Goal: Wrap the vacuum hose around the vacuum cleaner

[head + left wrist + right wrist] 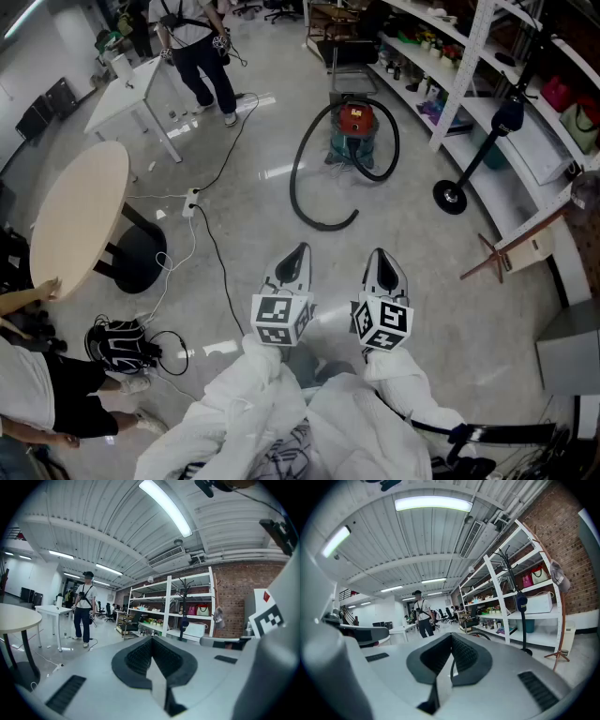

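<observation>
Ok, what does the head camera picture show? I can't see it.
A red-topped vacuum cleaner stands on the floor ahead, its black hose lying loose in a big loop beside it. Near the bottom, the left gripper and right gripper point toward it, both shut and empty. A round table is at the left.

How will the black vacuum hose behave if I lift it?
The vacuum hose probably bends and sags: it lies in a loose curve on the floor. One end seems joined to the vacuum cleaner, so pulling may drag or tip it.
</observation>
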A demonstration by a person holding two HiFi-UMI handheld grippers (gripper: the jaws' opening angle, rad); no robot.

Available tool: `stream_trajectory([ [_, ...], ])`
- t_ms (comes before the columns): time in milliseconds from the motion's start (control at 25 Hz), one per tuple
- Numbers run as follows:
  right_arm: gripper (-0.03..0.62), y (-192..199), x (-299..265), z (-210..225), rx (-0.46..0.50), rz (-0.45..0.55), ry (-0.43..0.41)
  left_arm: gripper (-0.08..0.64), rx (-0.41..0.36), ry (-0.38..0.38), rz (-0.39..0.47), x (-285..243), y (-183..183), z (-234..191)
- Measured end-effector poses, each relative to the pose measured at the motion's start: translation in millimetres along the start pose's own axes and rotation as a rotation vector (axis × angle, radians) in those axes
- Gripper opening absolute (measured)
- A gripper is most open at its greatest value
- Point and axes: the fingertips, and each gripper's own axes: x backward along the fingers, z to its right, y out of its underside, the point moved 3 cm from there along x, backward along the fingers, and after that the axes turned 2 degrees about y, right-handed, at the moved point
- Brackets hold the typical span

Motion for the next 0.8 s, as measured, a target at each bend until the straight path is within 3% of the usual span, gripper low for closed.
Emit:
stream_trajectory([
  [320,0.014,-6.7,-27.7,11.1,-0.008,0.014,0.006,-0.002,-0.02,0.018,0.012,-29.1,-9.6,-0.8],
  [800,0.014,-9.2,-130.5,16.4,0.004,0.009,0.014,-0.002,-0.015,0.036,0.007,-126.4,-18.5,-51.0],
])
